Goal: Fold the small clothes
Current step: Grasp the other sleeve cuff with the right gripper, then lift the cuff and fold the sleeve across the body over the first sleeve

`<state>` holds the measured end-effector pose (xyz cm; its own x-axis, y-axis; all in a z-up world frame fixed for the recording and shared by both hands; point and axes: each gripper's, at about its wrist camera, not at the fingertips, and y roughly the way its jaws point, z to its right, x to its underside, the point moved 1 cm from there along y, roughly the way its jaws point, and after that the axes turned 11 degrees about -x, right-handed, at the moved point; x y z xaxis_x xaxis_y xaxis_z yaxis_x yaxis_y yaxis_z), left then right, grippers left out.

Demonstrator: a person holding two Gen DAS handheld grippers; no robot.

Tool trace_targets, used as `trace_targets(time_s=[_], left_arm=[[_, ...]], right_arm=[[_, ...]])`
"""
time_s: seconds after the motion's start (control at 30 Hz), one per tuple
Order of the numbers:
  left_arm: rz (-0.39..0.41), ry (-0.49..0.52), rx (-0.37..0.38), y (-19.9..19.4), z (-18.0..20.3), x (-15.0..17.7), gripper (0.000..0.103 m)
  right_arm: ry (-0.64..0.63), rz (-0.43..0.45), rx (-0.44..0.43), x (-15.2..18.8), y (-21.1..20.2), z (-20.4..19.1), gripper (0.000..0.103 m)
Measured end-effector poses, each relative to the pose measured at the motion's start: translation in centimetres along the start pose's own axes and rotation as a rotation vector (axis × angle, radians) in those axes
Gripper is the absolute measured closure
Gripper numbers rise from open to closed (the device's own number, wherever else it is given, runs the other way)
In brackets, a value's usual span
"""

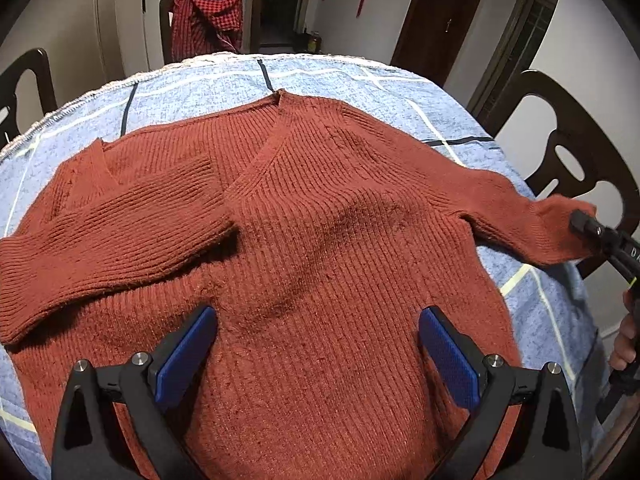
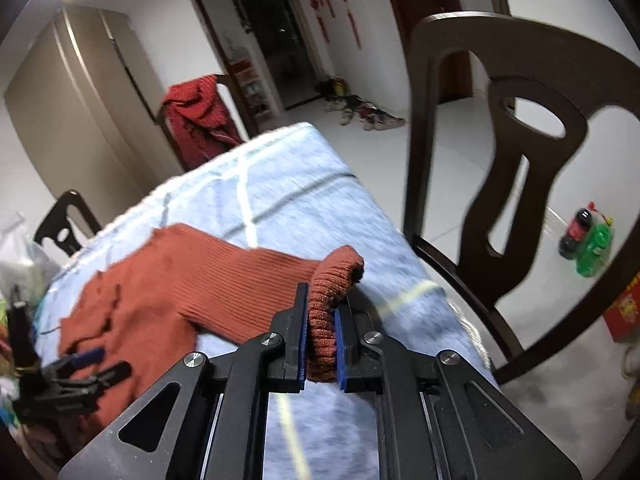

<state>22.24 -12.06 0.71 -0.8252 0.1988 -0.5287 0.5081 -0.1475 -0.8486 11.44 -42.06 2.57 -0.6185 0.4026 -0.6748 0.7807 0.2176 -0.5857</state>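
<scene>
Bench: the bench [image 1: 320,76] is covered by a pale blue checked cloth and carries the whole garment; dark wooden chairs [image 2: 500,128] stand round it, one draped with a red checked cloth.
Sweater: the rust ribbed V-neck sweater [image 1: 328,240] lies flat, front up, collar toward the far edge, filling most of the cloth.
Left sleeve: the left sleeve [image 1: 112,232] is already folded in across the chest, its cuff resting near the V of the neck.
Right sleeve: the right sleeve [image 1: 528,224] runs out toward the bench edge, its cuff [image 2: 332,292] raised off the cloth.
Right gripper: the right gripper [image 2: 322,344] has its jaws closed narrowly on that cuff, the knit bunched between the blue pads.
Left gripper: the left gripper [image 1: 318,352] hovers over the lower body of the sweater, jaws spread wide and holding nothing.
Step in hand: by the look of it, the second sleeve fold, with the first done.
Next move: likely to carry the cuff inward over the chest and lay it across the other sleeve, keeping the knit flat; the free gripper could pin the body so it does not drag.
</scene>
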Motion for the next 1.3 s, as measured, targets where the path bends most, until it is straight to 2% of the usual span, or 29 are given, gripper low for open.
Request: trace_targets(time_s=[0.23,0.5,0.63,0.83,1.1,1.3], left_arm=[[0.017,-0.027,0.047,-1.0,-0.8,0.0,0.001],[0.064,-0.058,-0.009,-2.7,-3.7,-0.6,0.001],[0.073,-0.09,-0.036,-2.9,-5.5,-0.7,0.001],[0.068,-0.116,-0.048,-2.9,-7.4,-0.5,0.001],[0.052,-0.14,-0.046,-2.4,-9.0,0.0,0.001],[0.043,-0.133,-0.043,-2.1,-9.5,0.2,0.001]], right_arm=[[-0.039,-0.003,-0.086,-1.4,0.8,-3.6,0.093],[-0.121,-0.019,-0.212,-2.9,2.7,-9.2,0.093],[-0.17,-0.064,-0.279,-3.0,4.5,-12.3,0.093],[-0.24,-0.119,-0.328,-2.5,6.8,-15.9,0.093],[-0.306,-0.2,-0.393,-1.6,9.1,-19.2,0.093],[-0.347,-0.263,-0.41,-0.4,10.9,-21.0,0.093]])
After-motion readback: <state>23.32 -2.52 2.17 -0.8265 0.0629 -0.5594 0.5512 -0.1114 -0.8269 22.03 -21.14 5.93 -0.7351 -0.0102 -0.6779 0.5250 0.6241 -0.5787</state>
